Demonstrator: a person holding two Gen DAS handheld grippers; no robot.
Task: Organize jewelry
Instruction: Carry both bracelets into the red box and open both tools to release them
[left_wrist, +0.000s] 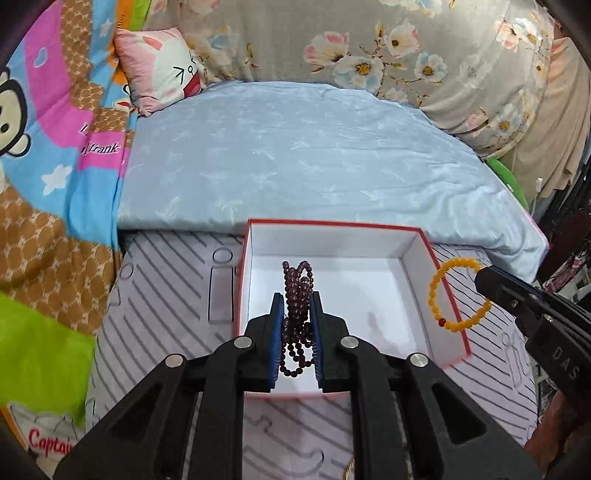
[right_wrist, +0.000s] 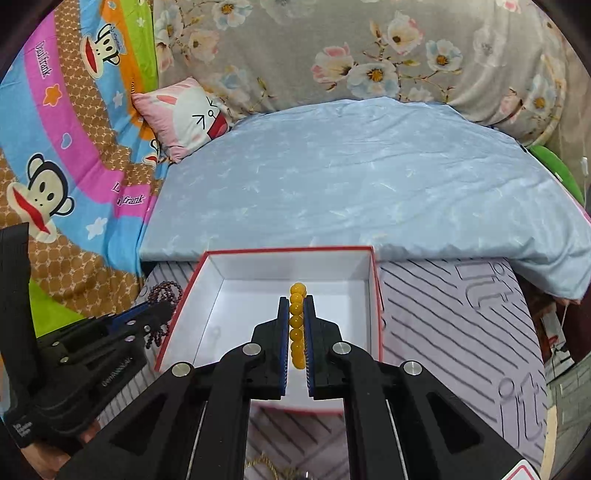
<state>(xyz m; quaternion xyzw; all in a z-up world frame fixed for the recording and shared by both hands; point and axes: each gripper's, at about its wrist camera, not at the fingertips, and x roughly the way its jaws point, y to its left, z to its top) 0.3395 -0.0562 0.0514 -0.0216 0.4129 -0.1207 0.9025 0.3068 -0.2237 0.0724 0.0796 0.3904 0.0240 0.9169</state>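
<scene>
The task looks to be in its middle stage. Both pieces of jewelry are lifted and carried, but neither lies in the box (left_wrist: 406, 243) yet. The box is open, red outside and white inside, and sits on a grey striped mat (left_wrist: 166, 295) on the bed; its floor appears bare in both views.

The left gripper (left_wrist: 298, 314) has its fingers clamped on a dark purple bead string (left_wrist: 297, 291), gathered in several loops. The string hangs between the fingers over the middle of the box, above its white floor. The right gripper (right_wrist: 296, 325) has its fingers clamped on a yellow bead bracelet (right_wrist: 297, 321), seen edge-on in its own view. From the left wrist view the bracelet hangs as a full ring with one red bead, just over the box's right wall.

What is left, by this reading, is to lower each piece and let it go inside the box. At the bottom edge of the right wrist view, in front of the box, a gold chain (right_wrist: 266, 463) shows partly behind the gripper; it may be further jewelry to sort, though too little of it shows to be sure.

Around the box, a light blue quilt (left_wrist: 295, 155) lies just behind it, and a pink cartoon pillow (left_wrist: 162, 70) sits further back to the left. Nothing blocks the box's opening. The two grippers are near each other over it, so the loose bead loops could tangle or catch on the wall.
</scene>
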